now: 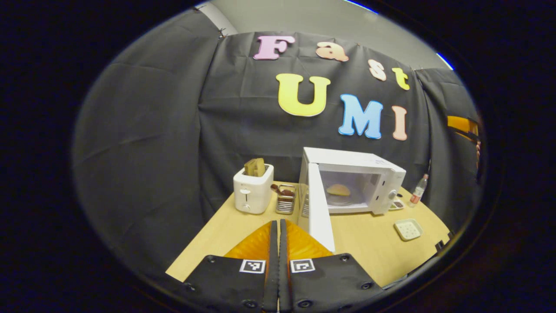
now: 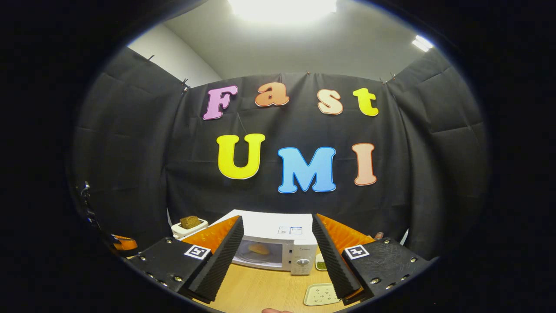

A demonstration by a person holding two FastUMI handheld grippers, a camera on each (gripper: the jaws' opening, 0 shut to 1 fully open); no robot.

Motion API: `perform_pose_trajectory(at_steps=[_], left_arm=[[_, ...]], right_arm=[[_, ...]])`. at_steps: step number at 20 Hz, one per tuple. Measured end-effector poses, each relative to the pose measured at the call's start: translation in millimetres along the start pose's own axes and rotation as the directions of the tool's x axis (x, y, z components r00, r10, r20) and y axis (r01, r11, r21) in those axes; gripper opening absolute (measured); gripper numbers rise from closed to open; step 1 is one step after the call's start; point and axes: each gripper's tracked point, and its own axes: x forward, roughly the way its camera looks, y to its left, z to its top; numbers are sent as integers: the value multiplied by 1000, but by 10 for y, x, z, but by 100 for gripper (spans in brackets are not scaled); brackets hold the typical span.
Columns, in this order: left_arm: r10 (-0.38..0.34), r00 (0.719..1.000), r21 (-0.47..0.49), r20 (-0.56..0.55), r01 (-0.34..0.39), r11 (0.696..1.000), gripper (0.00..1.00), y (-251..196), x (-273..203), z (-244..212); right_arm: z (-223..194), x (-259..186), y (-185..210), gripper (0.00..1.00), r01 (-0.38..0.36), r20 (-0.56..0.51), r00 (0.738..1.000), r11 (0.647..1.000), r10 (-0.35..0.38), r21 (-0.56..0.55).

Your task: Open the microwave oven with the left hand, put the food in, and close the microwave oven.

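Left hand-held gripper (image 1: 278, 230): fingers pressed together, nothing between them; held above the near edge of the table (image 1: 373, 243), just beside the free edge of the microwave door (image 1: 319, 208).

Right hand-held gripper (image 2: 278, 248): fingers spread wide, holding nothing; raised in front of the microwave oven (image 2: 278, 243), clear of it.

Microwave oven (image 1: 373, 182): white, at the far side of the table against the booth wall. Its door is swung out toward the near side and hinged on the left, leaving the cavity exposed. Control dials sit on the right of the front panel.

Food (image 1: 338, 189): one pale, rounded, bun-like piece lying inside the cavity on the turntable; seen through the opening in the right gripper view as well (image 2: 259, 248).

Toaster (image 1: 253, 189): white, left of the microwave oven, with a brown slice (image 1: 255, 167) standing up out of its slot.

Wire basket (image 1: 286, 199): between toaster and microwave oven, with dark items inside that are too small to tell.

Small square dish (image 1: 408, 229): pale, on the table right of and nearer than the microwave oven.

Small tray (image 1: 396, 205): at the right front corner of the microwave oven; contents unclear.

Bottle (image 1: 419, 190): upright, far right of the microwave oven.
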Motion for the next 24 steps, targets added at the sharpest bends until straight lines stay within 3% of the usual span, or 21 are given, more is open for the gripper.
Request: perform_pose_trajectory(at_steps=[6, 10, 19, 24], left_arm=[[-59, 998, -68, -17, 58, 996, 8, -223, 54, -87], [-135, 990, -88, -31, 132, 987, 7, -572, 68, -162], [-317, 943, -78, -99, 310, 948, 7, -1541, 201, -272], [-369, 922, -69, -116, 364, 929, 7, -2025, 332, -265]], right_arm=[[8, -9, -47, 96, 1, 2, 1000, 1000, -1, -17], [-2, 2, -133, 96, 18, 0, 1000, 1000, -18, -9], [-60, 60, -463, 96, 57, -7, 998, 998, -57, 6], [-128, 126, -699, 96, 72, -23, 997, 997, -71, 8]])
